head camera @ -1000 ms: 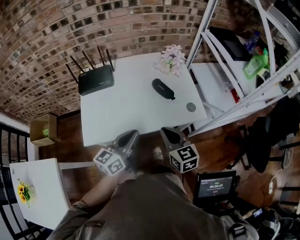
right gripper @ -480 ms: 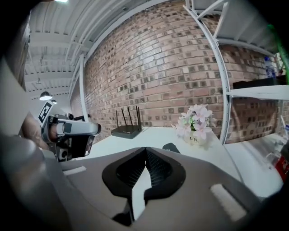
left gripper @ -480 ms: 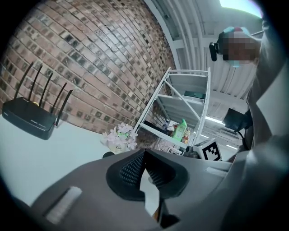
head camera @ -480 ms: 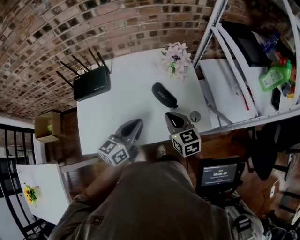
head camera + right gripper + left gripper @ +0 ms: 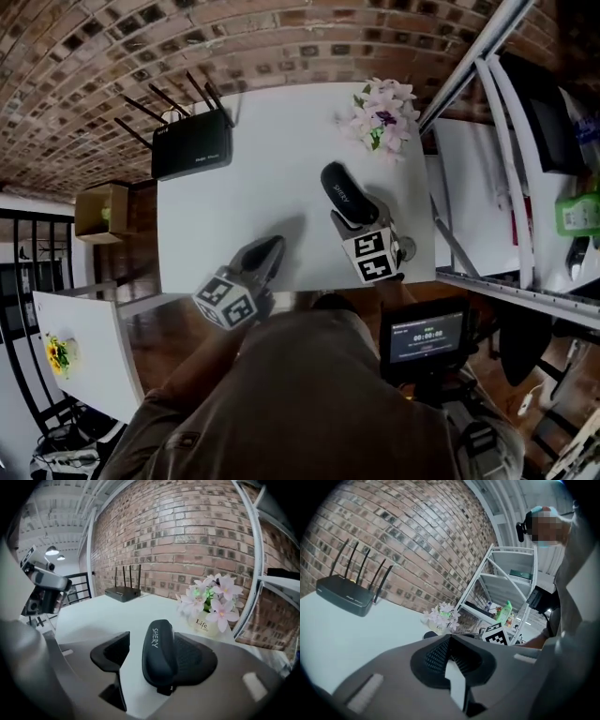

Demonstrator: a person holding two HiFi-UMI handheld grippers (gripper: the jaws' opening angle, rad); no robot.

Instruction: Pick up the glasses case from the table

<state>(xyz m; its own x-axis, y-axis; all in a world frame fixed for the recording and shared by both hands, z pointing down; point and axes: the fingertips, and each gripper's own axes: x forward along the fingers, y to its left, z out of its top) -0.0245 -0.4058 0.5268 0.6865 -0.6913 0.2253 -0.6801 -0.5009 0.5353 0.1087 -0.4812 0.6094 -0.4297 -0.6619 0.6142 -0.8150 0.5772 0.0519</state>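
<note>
We list: dark glasses case (image 5: pixel 158 651), flat on white table (image 5: pixel 253 187), between the opening jaws of our right gripper (image 5: pixel 359 225); left gripper (image 5: pixel 450 638), jaws clenched together, empty.

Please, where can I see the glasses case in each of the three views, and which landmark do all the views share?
Head view: the glasses case lies right of centre on the white table, at the tip of the right gripper.
Left gripper view: only a dark sliver at centre, probably the case, under the flower pot.
Right gripper view: low centre, between the opening jaws.
Shared landmark: the flower pot.
</note>
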